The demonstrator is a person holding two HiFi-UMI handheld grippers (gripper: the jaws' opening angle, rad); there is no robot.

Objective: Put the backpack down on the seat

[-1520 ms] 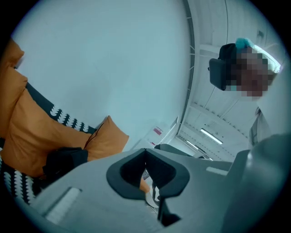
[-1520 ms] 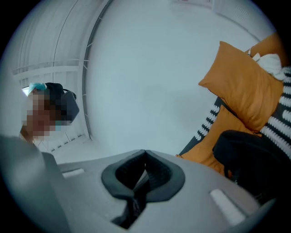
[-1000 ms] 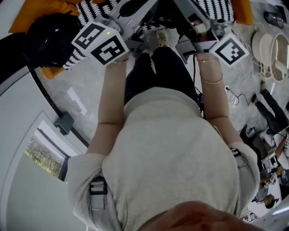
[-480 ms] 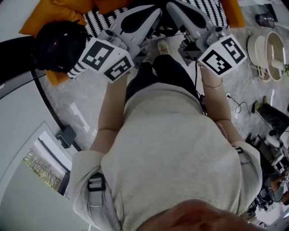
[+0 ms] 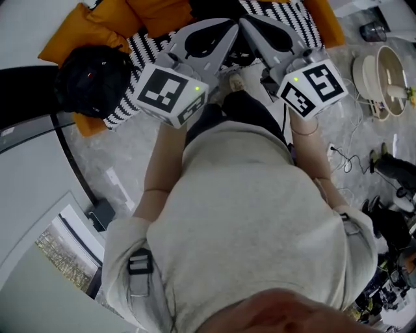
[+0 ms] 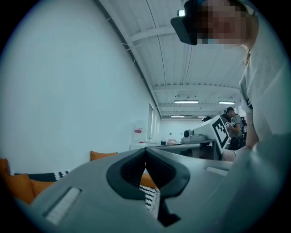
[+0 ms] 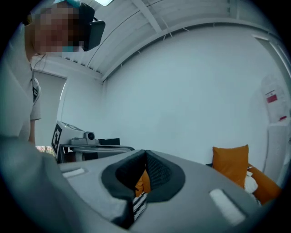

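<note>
No brand name or readable print shows. The one label is a small white wall notice [image 6: 137, 130] with a red patch, too small to read, and the marker cubes [image 5: 172, 94] carry only black-and-white squares. The black backpack [image 5: 91, 77] lies on an orange cushion [image 5: 65, 39] at the left end of the seat [image 5: 302, 13], which has a black-and-white patterned cover. The left claw [image 5: 227, 26] and the right claw [image 5: 247, 21] are both clenched with nothing between their jaws. Their tips are close together over the middle of the seat. The backpack sits well to the left of the left claw, touching neither.
</note>
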